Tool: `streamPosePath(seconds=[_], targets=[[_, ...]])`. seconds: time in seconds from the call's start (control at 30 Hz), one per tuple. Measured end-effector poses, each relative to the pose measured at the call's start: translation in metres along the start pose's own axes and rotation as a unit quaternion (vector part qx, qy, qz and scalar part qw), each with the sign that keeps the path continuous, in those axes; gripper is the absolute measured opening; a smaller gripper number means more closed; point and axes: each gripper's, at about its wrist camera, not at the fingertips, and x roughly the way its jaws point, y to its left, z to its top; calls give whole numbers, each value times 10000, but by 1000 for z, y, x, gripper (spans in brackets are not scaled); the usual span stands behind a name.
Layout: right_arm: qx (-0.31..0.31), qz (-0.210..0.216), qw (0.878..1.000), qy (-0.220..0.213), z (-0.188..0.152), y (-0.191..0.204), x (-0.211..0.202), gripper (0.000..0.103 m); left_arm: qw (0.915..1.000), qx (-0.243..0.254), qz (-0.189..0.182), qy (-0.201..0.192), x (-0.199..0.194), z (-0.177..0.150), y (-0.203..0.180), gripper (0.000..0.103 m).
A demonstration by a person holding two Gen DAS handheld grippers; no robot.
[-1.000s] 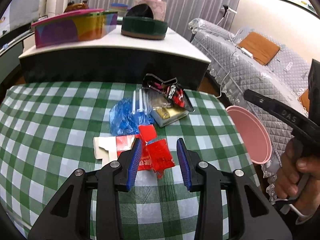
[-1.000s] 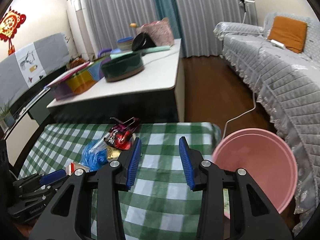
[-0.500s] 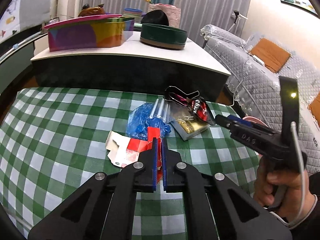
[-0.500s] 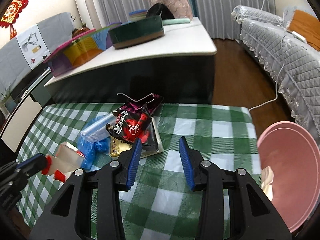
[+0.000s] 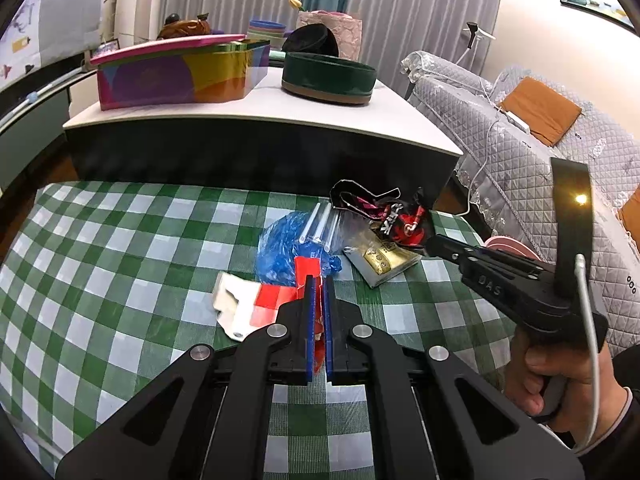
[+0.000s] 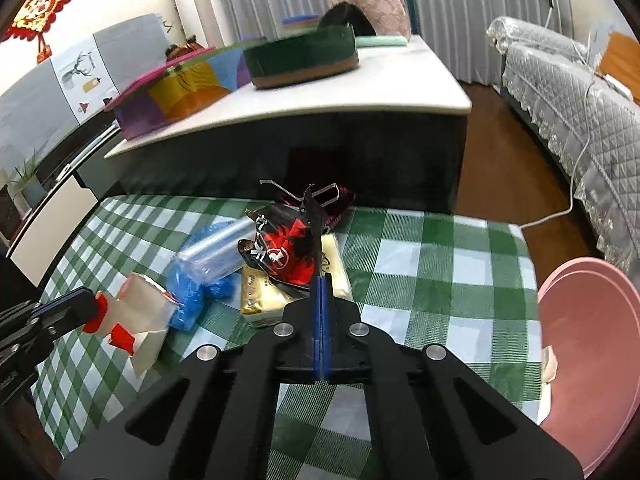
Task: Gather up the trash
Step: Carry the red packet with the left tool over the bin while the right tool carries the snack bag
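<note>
Trash lies on a green checked tablecloth (image 5: 120, 248). My left gripper (image 5: 316, 286) is shut on a red and white torn carton (image 5: 256, 304), which also shows in the right wrist view (image 6: 140, 316). My right gripper (image 6: 322, 282) is shut on the edge of a black and red snack wrapper (image 6: 286, 254), which also shows in the left wrist view (image 5: 396, 220). A blue plastic bag (image 5: 288, 248) and a gold pack (image 5: 380, 258) lie between them. A pink bin (image 6: 592, 352) stands at the table's right edge.
A white-topped counter (image 5: 256, 120) stands behind the table with a colourful box (image 5: 176, 76) and a dark green round tin (image 5: 328, 78). A grey quilted sofa (image 5: 520, 136) is at the right.
My left gripper closed on the red carton and lifted it slightly. My right gripper moved left from the pink bin toward the pile and closed on the black and red wrapper.
</note>
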Motion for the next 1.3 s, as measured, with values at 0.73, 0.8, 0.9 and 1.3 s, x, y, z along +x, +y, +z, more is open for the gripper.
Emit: streamPosePath(seconds=[0.73, 0.8, 0.9, 1.3], targets=[[-174, -616, 9952, -736, -4, -13, -131, 0, 9974, 344, 11, -637, -57, -3, -21, 2], [-183, -705, 9945, -748, -6, -16, -139, 0, 9969, 398, 6, -673, -62, -3, -26, 2], [-174, -808, 9937, -763, -8, -23, -149, 0, 9966, 447, -3, -690, -65, -3, -32, 2], [19, -1060, 9894, -992, -11, -50, -190, 0, 9960, 584, -32, -670, -71, 1, -59, 2]])
